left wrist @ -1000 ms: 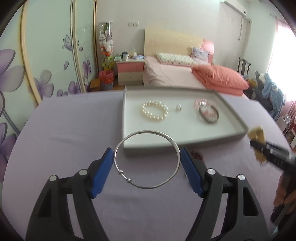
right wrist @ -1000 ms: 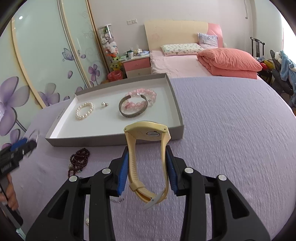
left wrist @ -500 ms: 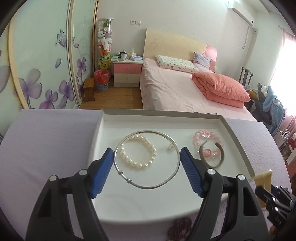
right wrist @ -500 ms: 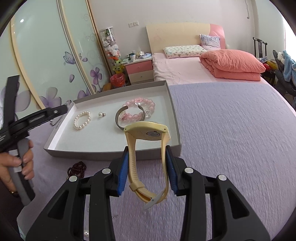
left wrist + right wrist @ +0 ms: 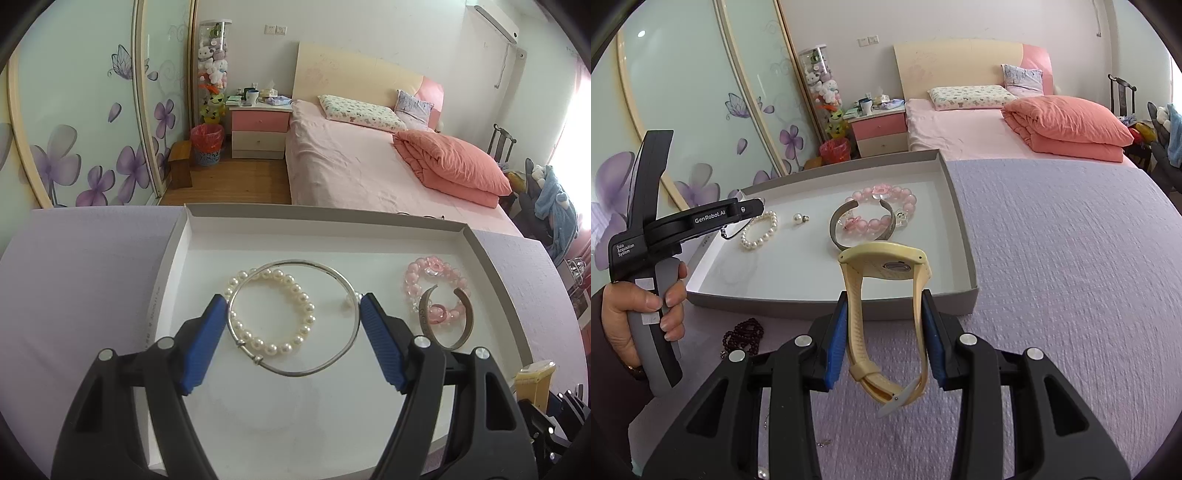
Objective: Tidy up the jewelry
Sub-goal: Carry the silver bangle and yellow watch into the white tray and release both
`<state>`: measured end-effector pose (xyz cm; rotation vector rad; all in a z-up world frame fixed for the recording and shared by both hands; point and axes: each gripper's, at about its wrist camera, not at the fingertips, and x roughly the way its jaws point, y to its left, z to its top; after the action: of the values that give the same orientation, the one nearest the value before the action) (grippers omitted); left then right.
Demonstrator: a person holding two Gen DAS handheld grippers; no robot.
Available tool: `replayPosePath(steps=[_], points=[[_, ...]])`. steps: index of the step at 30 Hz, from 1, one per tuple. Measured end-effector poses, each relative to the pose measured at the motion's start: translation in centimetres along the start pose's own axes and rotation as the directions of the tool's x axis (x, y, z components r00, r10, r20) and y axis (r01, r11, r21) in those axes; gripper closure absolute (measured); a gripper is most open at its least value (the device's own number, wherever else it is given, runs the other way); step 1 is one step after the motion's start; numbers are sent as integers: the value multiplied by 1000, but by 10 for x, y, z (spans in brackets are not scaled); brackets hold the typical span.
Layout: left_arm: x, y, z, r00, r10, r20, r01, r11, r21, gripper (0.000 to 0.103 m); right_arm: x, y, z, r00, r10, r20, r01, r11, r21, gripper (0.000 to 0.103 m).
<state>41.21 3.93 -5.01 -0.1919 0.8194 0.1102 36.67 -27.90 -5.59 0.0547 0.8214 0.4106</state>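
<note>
Left wrist view: left gripper (image 5: 293, 314) pinches a thin, stiff, slippery silver wire bangle (image 5: 294, 318) across its width, ring face-up, over the shallow white cardboard tray (image 5: 321, 225), above the pearl bracelet (image 5: 271, 315) near its left edge.

Right wrist view: right gripper (image 5: 884, 334) clamps a light, flexible cream rubber-strapped watch (image 5: 886, 295) by its straps, case pointing away, long axis along the fingers, short of the tray's near edge.

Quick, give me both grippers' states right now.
Left gripper: shut on the silver bangle, above the tray.
Right gripper: shut on the yellow watch.

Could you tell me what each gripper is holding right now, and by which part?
The left gripper clamps a silver bangle across its opposite sides. The right gripper clamps a yellow watch by its two straps.
</note>
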Motion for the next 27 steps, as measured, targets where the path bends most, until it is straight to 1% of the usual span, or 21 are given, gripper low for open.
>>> replayPosePath(steps=[4,9,13,17,21,24,27], points=[[-1,0,0,1000,4,-1,-4,1000,1,29,0,1,-1,1000,-3,-2,3,1000,-1,64],[-9,6,2,1000,-15,21,15,1000,-14,26,-1,4,-1,1000,-8,-2,8,1000,-6,64],[-25,14,1,999,-21,48,22,1000,-20,24,-3,8,-1,1000,-10,1,10,1000,-12,64],[-43,21,-5,996,-22,85,22,1000,-3,21,-5,14,4,1000,-16,12,16,1000,-25,64],[-64,32,-15,992,-19,127,16,1000,25,21,-2,19,15,999,-28,30,29,999,-30,64],[-75,43,-23,990,-24,140,20,999,32,18,1,24,28,998,-39,59,41,999,-31,64],[-83,50,-31,988,-30,149,26,999,31,17,13,29,45,996,-48,80,51,998,-29,64]])
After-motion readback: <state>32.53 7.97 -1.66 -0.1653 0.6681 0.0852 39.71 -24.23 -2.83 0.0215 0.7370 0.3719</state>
